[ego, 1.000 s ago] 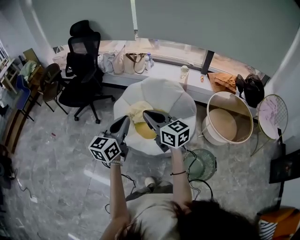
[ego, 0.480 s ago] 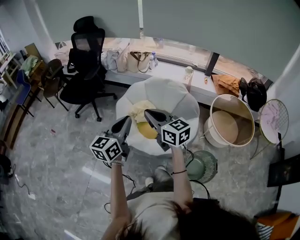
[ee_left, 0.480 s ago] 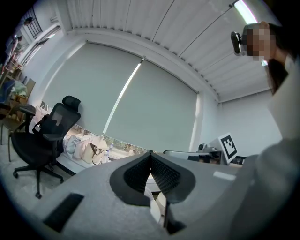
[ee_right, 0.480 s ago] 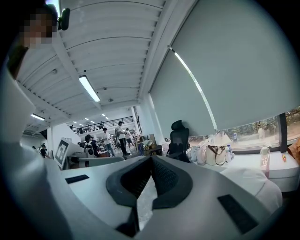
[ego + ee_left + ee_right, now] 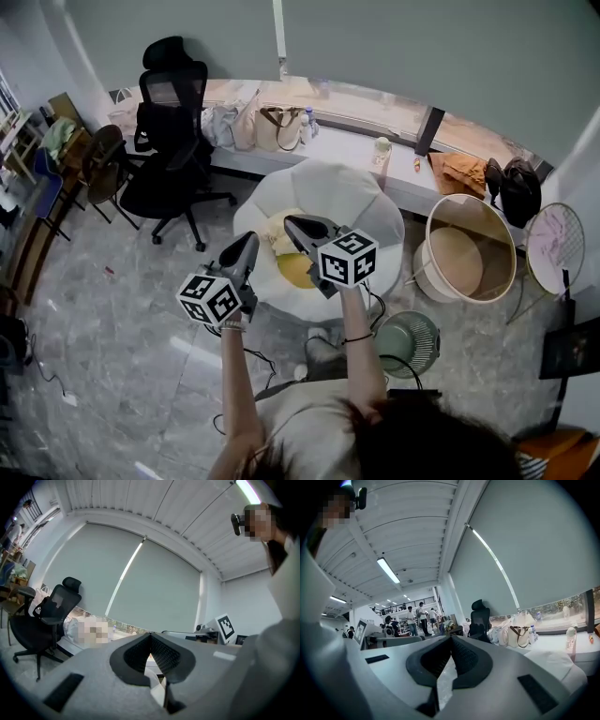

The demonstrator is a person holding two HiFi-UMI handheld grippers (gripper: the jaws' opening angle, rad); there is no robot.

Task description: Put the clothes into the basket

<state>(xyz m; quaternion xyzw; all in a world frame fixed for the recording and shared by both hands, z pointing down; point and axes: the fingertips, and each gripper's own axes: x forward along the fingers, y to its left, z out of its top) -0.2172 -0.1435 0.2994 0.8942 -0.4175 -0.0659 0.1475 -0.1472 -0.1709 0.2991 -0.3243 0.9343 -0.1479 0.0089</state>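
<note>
A yellow garment (image 5: 294, 269) and a pale cream one (image 5: 276, 230) lie on a white beanbag (image 5: 349, 197) in the middle of the head view. The round cream basket (image 5: 469, 217) stands on the floor to the beanbag's right; nothing shows inside it. My left gripper (image 5: 249, 240) hangs shut and holds nothing, just left of the clothes. My right gripper (image 5: 290, 222) is shut and holds nothing, over the cream garment. In the left gripper view the jaws (image 5: 150, 633) meet at their tips. The right gripper view shows the same (image 5: 450, 638), with the beanbag (image 5: 555, 665) low at the right.
A black office chair (image 5: 169, 141) stands at the left. Bags (image 5: 270, 127), a bottle and an orange cloth (image 5: 459, 173) sit on the window ledge behind. A green floor fan (image 5: 405, 342) with a cable lies beside my right arm. A wire stand (image 5: 553, 248) is right of the basket.
Both grippers have moved together a little toward the beanbag, side by side and level. Their jaws have stayed shut. The clothes and basket have not moved.
</note>
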